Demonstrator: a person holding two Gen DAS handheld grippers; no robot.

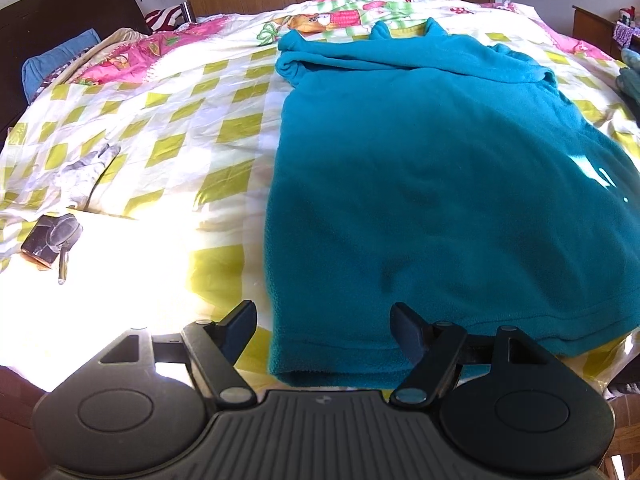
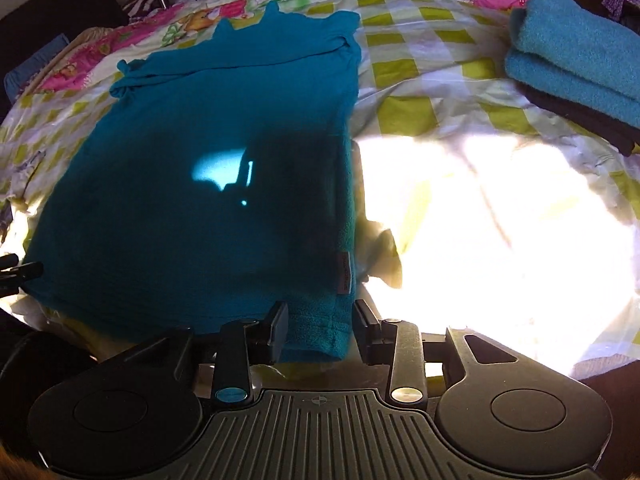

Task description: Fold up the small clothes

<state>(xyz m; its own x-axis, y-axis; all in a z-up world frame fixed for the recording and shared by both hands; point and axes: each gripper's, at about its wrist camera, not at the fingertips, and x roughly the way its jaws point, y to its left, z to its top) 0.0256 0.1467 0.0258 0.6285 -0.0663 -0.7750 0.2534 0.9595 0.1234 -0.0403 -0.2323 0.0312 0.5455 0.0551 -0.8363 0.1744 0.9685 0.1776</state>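
Left wrist view: the left gripper [image 1: 323, 326], jaws spread, straddles the near-left hem corner of the teal fleece top [image 1: 440, 184] lying flat on the bed [image 1: 168, 128], bare checked quilt to its left. Right wrist view: the right gripper [image 2: 320, 326], jaws apart, brackets the near-right hem corner; folded teal towels [image 2: 576, 48] lie far right.

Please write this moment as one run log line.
teal fleece garment: flat on checked bedsheet | left gripper: open, near hem | right gripper: open, hem corner between jaws
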